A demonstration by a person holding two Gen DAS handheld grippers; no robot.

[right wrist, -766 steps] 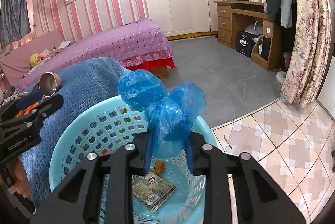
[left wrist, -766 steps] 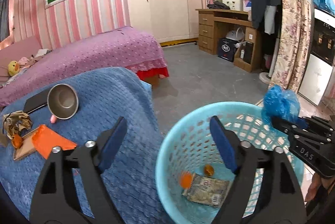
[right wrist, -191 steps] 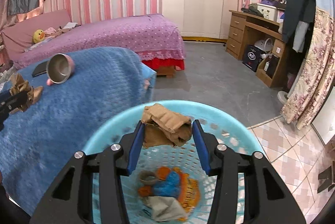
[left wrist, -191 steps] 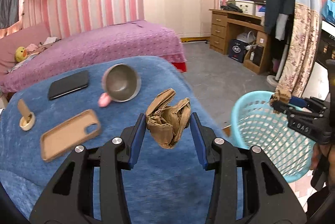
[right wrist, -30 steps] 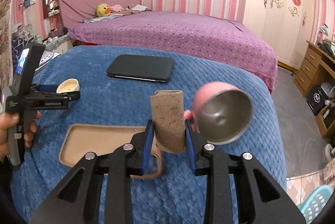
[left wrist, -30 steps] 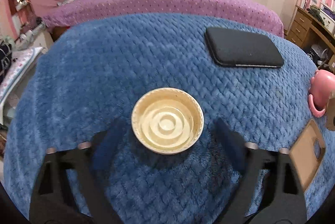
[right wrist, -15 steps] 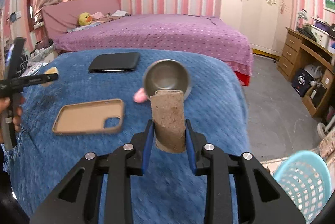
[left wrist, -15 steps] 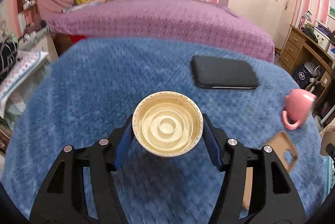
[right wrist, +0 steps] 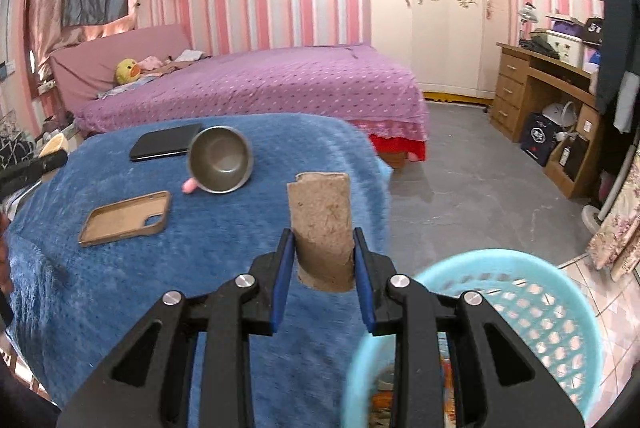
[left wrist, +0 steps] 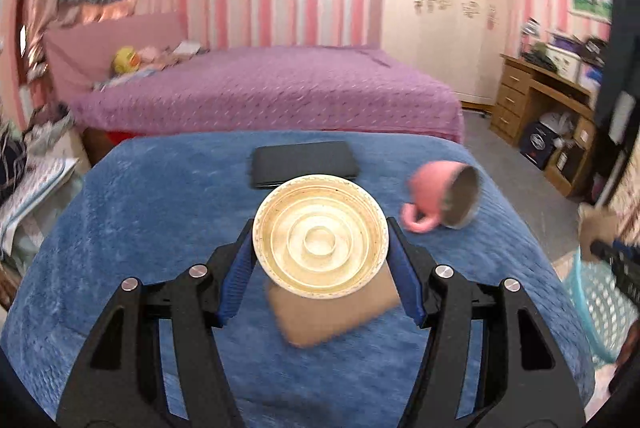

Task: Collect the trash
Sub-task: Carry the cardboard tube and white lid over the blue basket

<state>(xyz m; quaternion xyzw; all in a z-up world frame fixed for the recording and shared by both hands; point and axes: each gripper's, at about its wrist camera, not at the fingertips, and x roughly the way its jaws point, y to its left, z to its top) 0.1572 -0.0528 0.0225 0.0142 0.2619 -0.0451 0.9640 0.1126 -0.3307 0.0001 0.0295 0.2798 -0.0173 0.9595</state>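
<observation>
My left gripper [left wrist: 320, 248] is shut on a round cream plastic lid [left wrist: 320, 236] and holds it above the blue blanket-covered table [left wrist: 160, 220]. My right gripper [right wrist: 322, 252] is shut on a brown cardboard tube [right wrist: 322, 228], held upright past the table's right edge. The light-blue trash basket [right wrist: 560, 308] stands on the floor just right of and below the right gripper, with trash in its bottom. The basket [left wrist: 600, 300] also shows at the right edge of the left wrist view.
On the table lie a black phone [right wrist: 166, 141], a tan phone case [right wrist: 124, 218] and a tipped pink mug [right wrist: 220, 159]. A purple bed [right wrist: 260, 87] stands behind, and a wooden desk [right wrist: 540, 87] at the right. Grey floor lies between.
Both grippers have swung right toward the basket, each carrying its load. The left gripper has lifted the lid off the table. The basket now sits close under the right gripper.
</observation>
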